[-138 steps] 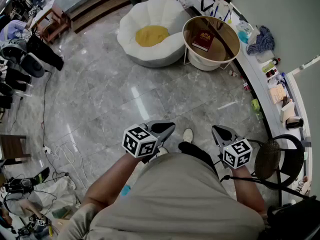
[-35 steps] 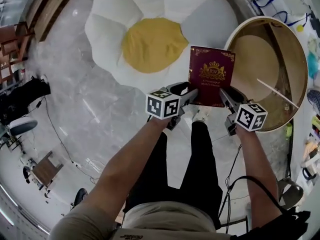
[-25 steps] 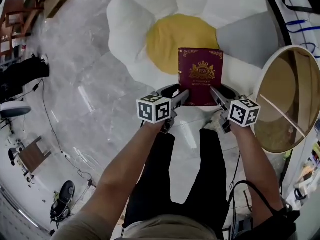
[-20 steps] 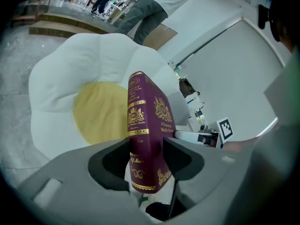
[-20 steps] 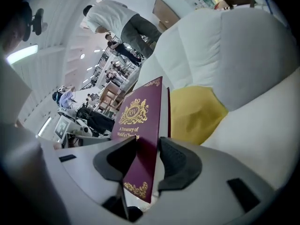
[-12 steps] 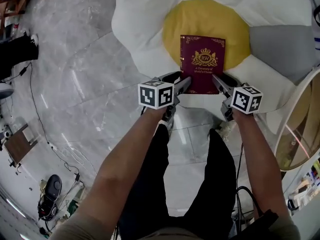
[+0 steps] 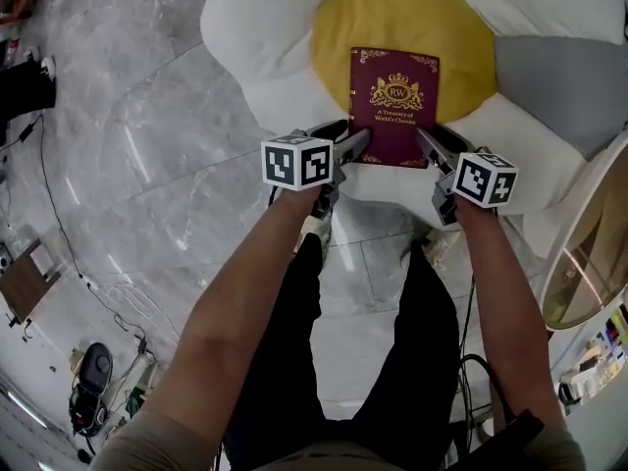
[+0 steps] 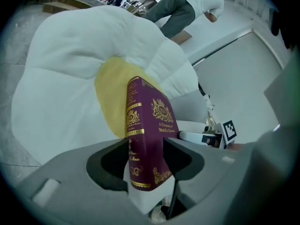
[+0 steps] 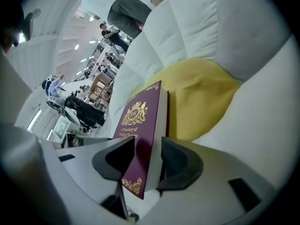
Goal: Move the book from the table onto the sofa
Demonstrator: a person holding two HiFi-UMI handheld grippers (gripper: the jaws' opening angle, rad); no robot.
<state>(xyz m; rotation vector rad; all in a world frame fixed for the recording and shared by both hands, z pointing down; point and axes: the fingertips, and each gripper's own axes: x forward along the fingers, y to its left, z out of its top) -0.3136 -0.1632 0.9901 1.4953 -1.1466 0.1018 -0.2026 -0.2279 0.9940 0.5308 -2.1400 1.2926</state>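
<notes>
The jaws of the left gripper [image 7: 355, 147] pinch the near left corner of the maroon gold-printed hardback book [image 7: 393, 106]. Those of the right gripper [image 7: 425, 145] are opening, its near right corner between them. The book lies cover-up on the yellow centre cushion [image 7: 339, 27] of the white flower-shaped sofa [image 7: 260, 47].

the floor [image 7: 167, 175] is of grey marble tiles, and pale streaks of light reflect on it. black cables [image 7: 56, 214] run over it at the left, near a small brown wooden piece of furniture [image 7: 22, 285] at the picture's edge. a big white sofa [image 7: 260, 57] in the shape of a flower, with a yellow middle and one grey petal, fills the top of the head view. at the right edge stands a round table [image 7: 594, 263] with a white rim and a brown top. in the right gripper view the far room is bright, with ceiling lamps [image 9: 77, 46] and dark chairs [image 9: 83, 110].
</notes>
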